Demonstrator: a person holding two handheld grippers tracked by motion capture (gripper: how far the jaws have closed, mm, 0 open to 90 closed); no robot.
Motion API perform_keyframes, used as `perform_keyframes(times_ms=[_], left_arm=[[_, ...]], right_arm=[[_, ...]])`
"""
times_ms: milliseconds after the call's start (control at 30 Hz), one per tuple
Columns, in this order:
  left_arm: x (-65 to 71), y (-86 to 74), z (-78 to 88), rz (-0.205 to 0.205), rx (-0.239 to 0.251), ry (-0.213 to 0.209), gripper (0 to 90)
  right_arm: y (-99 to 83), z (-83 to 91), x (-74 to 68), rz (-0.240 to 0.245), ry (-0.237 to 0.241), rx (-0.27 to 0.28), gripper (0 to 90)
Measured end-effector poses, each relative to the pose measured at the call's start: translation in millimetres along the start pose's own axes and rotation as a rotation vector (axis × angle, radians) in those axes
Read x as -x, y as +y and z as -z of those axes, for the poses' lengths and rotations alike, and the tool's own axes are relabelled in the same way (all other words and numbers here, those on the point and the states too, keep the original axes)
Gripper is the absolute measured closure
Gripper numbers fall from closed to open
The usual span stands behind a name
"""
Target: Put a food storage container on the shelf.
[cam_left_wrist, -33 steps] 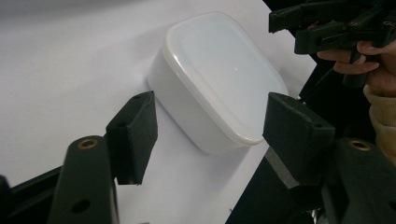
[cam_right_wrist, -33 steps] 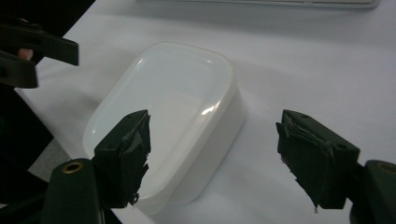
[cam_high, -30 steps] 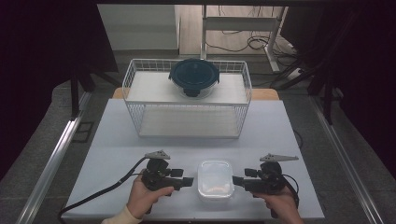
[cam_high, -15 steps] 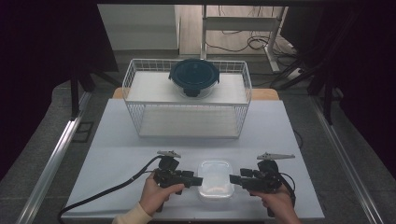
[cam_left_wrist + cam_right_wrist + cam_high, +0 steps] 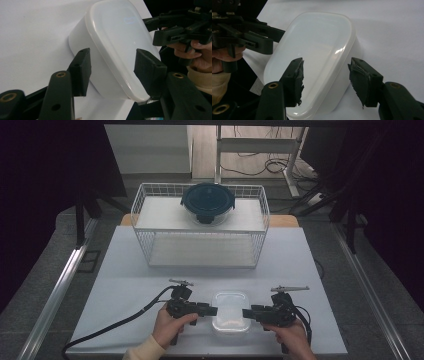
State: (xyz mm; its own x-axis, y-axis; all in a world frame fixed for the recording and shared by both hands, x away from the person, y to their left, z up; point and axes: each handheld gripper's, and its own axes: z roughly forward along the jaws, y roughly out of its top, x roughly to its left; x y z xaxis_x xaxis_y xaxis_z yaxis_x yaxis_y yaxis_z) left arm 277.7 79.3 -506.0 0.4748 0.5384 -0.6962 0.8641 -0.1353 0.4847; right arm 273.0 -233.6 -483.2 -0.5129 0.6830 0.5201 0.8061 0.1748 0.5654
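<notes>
The left gripper (image 5: 212, 310) straddles the left end of the white lidded container (image 5: 230, 312), one pad above the lid and one beside the wall; its jaws have just been closing, yet in the left gripper view a gap seems to remain between each pad (image 5: 80, 71) and the plastic, so it is released. The right gripper (image 5: 246, 313) does the same at the right end: its jaws have just been closing, its worn pads (image 5: 360, 81) bracket the rim, and they do not clearly press on it. Whether any pad grazes the lid is hard to tell.

The container sits on the white table (image 5: 125, 285) near its near edge, between the two grippers. Its near lower corner is cut off in both gripper views, and its contents cannot be made out through the cloudy plastic.

Both hands come in from the near edge, grippers level and pointing inward at each other; the left hand (image 5: 170, 325) wears a cream sleeve. A cable trails left.

Far back, a wire basket (image 5: 150, 247) carries a dark round lidded bowl (image 5: 207, 202).
</notes>
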Motion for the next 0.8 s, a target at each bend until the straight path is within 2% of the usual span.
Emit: perform_keyframes(times_ms=[100, 133, 200, 400, 467, 567, 667, 800], left_arm=[[-2.0, -0.5, -3.2, 0.023, -0.003, -0.031, 51.4], [-2.1, -0.7, -3.7, 0.026, 0.001, -0.029, 53.8], [-1.7, -1.3, -3.5, 0.033, 0.008, -0.025, 59.4], [1.2, -4.4, -0.9, 0.04, 0.029, -0.02, 64.7], [2.0, -5.2, 1.3, 0.035, 0.034, -0.02, 66.0], [3.9, -7.1, 4.3, 0.032, 0.047, -0.027, 68.3], [3.6, -9.0, 8.5, 0.042, 0.066, -0.052, 71.8], [6.3, -9.6, 13.1, 0.02, 0.077, -0.038, 74.6]], right_arm=[[-0.5, -0.2, 1.5, -0.017, 0.014, 0.003, 50.8], [-0.4, -0.2, 2.0, -0.022, 0.022, 0.002, 52.7], [-0.9, -1.0, 1.9, -0.026, 0.008, -0.008, 57.4], [-2.2, 2.0, 2.4, -0.091, 0.007, 0.003, 64.6], [-2.7, 5.2, 2.4, -0.117, 0.027, 0.019, 68.4], [-2.5, 9.0, -0.3, -0.099, 0.03, 0.026, 70.3], [-2.7, 11.1, -2.9, -0.082, 0.023, 0.034, 72.6], [-2.7, 13.2, -5.3, -0.077, 0.035, 0.048, 75.5]])
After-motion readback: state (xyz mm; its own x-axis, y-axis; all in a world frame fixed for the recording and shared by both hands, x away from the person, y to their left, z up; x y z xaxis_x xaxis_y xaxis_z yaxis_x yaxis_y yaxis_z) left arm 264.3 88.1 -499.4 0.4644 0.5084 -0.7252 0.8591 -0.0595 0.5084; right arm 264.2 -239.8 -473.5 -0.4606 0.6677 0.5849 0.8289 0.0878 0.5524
